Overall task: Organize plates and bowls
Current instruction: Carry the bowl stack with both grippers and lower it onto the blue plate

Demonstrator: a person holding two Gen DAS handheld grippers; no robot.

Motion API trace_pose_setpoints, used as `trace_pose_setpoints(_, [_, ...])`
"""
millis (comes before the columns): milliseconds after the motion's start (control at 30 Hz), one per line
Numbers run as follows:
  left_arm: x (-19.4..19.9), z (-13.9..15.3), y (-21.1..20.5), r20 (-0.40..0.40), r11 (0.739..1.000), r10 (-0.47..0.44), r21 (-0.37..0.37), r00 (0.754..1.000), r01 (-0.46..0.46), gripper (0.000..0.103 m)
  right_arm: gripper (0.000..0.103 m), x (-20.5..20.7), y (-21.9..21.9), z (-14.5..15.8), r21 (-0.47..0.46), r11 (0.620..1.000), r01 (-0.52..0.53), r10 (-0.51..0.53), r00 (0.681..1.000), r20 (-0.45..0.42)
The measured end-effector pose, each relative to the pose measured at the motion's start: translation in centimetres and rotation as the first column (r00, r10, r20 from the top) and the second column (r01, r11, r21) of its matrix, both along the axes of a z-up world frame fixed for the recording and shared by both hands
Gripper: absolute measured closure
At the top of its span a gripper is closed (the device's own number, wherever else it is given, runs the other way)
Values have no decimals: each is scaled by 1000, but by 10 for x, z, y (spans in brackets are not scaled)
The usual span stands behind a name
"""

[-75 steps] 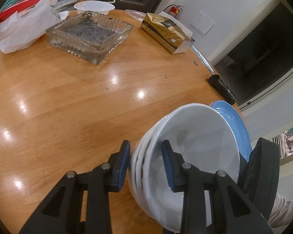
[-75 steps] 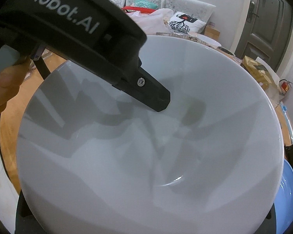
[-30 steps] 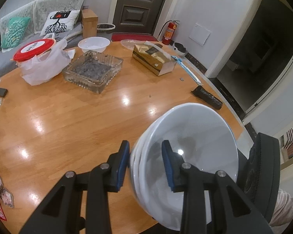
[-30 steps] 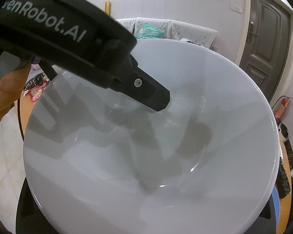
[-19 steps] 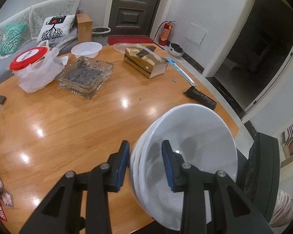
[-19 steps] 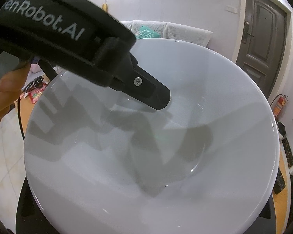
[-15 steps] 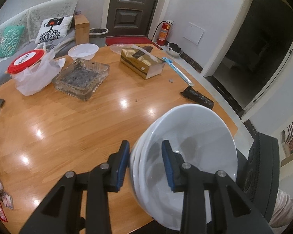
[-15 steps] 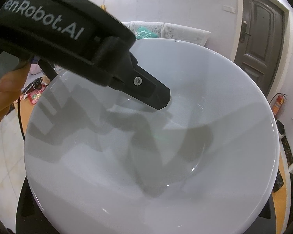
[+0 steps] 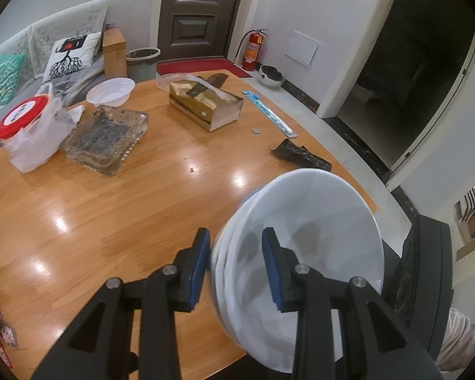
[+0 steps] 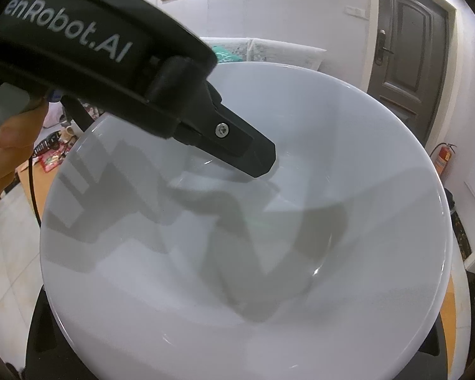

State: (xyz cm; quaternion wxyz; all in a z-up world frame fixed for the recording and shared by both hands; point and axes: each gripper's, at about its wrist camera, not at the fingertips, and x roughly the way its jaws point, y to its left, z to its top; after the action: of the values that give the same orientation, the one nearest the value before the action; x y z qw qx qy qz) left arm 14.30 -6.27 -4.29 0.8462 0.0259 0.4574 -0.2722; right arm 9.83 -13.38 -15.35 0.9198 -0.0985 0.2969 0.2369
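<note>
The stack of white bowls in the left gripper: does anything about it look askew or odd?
Yes. The stack of white bowls is tipped steeply on its side, pinched at the rim by the left gripper, partly beyond the table edge.

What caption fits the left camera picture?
Left gripper clamps the rim of stacked white bowls above a wooden table.

A round wooden table (image 9: 117, 209) bears a glass tray (image 9: 106, 137), tissue box (image 9: 205, 107), white bowl (image 9: 110, 91) and coin (image 9: 255, 130).
</note>
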Motion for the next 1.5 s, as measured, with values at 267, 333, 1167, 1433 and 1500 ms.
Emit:
trace_pose_setpoints(267, [4, -3, -33, -6, 1000, -31, 0, 999, 31, 73, 1, -8, -21, -4, -2, 1000, 31, -31, 999, -8])
trace_pose_setpoints(333, [5, -5, -42, -10, 999, -40, 0, 999, 40, 73, 1, -9, -28, -7, -3, 999, 38, -38, 999, -12])
trace_pose_setpoints(1167, [36, -51, -119, -113, 995, -102, -26, 988, 100, 73, 1, -30, -79, -35, -42, 995, 94, -99, 987, -126])
trace_pose_setpoints(1433, [45, -64, -118, -154, 995, -95, -46, 984, 89, 73, 1, -26, -77, -35, -65, 994, 82, -92, 982, -167])
trace_pose_setpoints(1500, [46, -68, -116, -165, 995, -92, -50, 982, 85, 73, 1, -20, -78, -34, -72, 995, 75, -87, 980, -178])
